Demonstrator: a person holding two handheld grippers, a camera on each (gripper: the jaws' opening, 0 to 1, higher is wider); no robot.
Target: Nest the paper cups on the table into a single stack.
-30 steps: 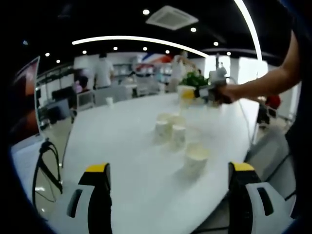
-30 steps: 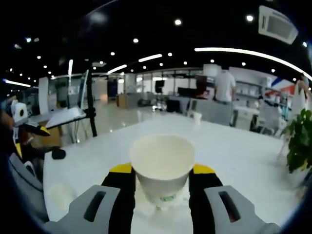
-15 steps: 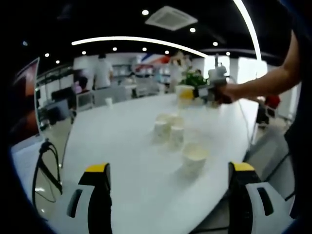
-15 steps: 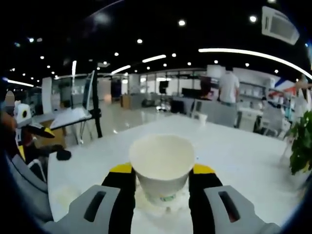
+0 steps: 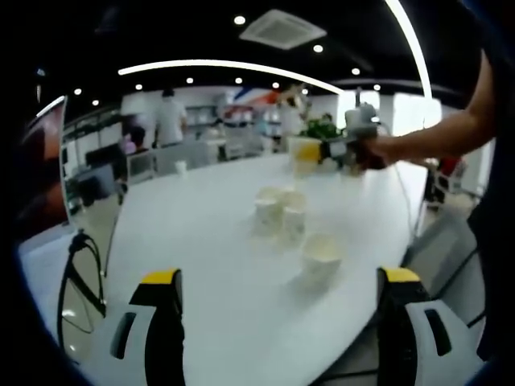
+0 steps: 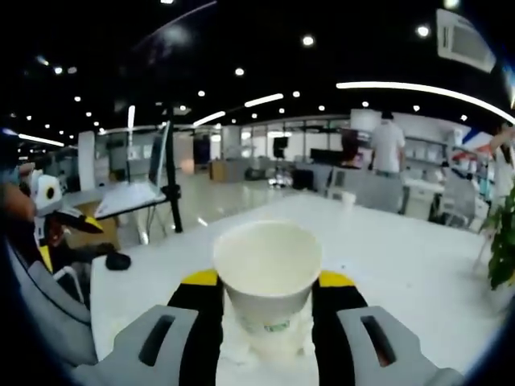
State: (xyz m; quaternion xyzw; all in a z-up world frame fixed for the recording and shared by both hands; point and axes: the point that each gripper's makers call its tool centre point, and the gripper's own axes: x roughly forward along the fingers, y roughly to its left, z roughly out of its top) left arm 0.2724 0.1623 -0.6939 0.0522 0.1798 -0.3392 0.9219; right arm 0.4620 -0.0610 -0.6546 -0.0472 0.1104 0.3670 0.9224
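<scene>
Light, thin-walled paper cup [image 6: 267,277], easily crushed; best pinched low on the wall, gently. Held upright by the right gripper [image 6: 265,310], jaws closed on its lower body, above the far edge of the table [image 5: 201,241]. Left gripper [image 5: 278,322] wide, holding nothing, near edge. Three loose cups [image 5: 283,215] mid-table, a nearer cup [image 5: 321,258] beside them.

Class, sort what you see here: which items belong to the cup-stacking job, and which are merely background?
Part of the job:
- held paper cup, clamped in the right gripper
- nearest loose cup on the table
- cluster of cups behind it
- left gripper, open

Just lying about:
- potted plant
- black cable beside the table
</scene>
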